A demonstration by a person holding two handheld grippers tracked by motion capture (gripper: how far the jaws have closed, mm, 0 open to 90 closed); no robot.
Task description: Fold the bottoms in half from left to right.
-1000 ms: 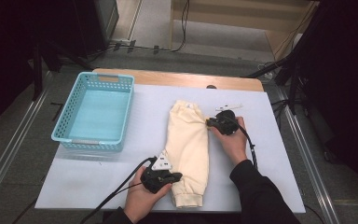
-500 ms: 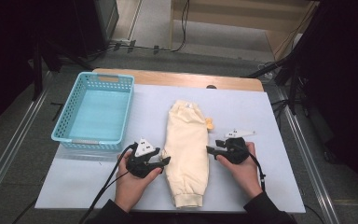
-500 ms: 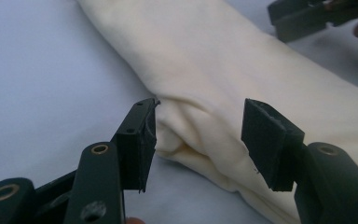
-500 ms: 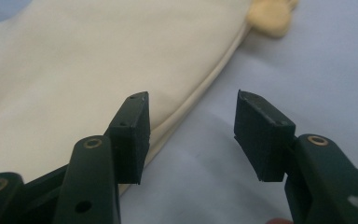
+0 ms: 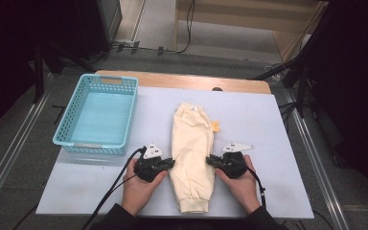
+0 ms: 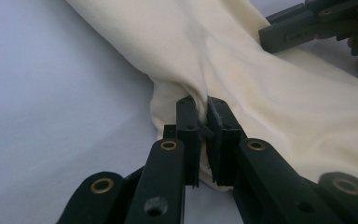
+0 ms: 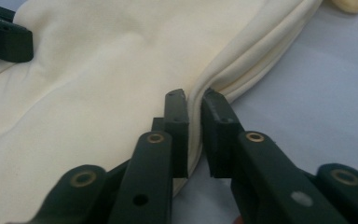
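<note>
Pale blue-grey sheeting covers the table (image 5: 278, 124), with dark floor and cables around it in the high view. At the centre of that frame lies a cream garment (image 5: 191, 143), folded long, its cuffed end toward the bottom edge. Left of centre, the left gripper (image 5: 170, 163) has just closed its jaws, pinching the garment's left edge, as the left gripper view (image 6: 204, 105) confirms. Right of centre, the right gripper (image 5: 210, 159) has likewise just closed, clamped on the folded right edge (image 7: 194, 100). In the upper left stands a turquoise basket (image 5: 62, 136).
</note>
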